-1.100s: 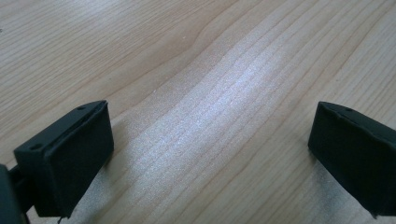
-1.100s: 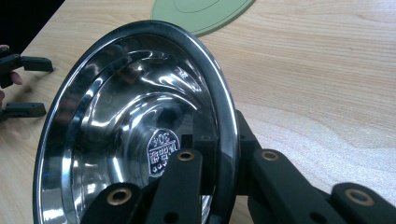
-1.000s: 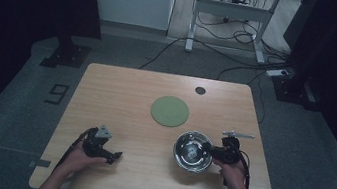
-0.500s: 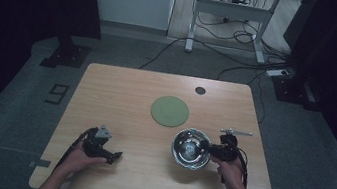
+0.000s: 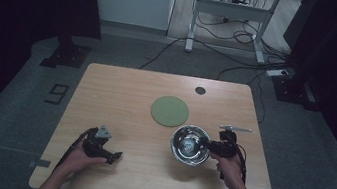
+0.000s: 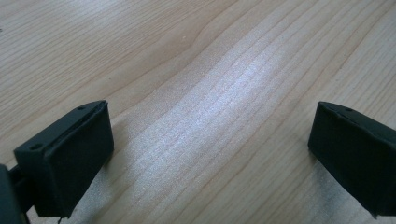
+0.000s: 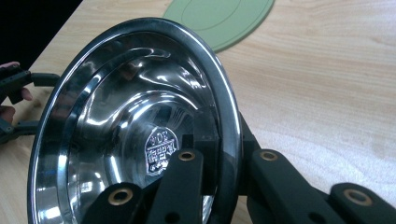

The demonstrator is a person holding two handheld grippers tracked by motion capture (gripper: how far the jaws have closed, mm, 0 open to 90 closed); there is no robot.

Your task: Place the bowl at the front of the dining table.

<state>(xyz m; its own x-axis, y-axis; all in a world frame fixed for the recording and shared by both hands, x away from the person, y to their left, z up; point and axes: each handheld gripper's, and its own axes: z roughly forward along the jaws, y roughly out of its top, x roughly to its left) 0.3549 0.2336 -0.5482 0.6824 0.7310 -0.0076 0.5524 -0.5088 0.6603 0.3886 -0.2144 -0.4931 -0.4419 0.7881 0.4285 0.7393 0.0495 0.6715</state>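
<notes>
Left tongs [image 5: 114,156], held low over the wooden surface [image 5: 120,97], jaws spread wide with bare wood grain between them. Green round mat [image 5: 170,111], lying flat on the surface, beyond and to the left of the right tongs. Steel bowl [image 5: 190,144], just in front of the right tongs [image 5: 209,146], whose jaws pinch its rim, one jaw inside and one outside; in the right gripper view the bowl appears tilted.
</notes>
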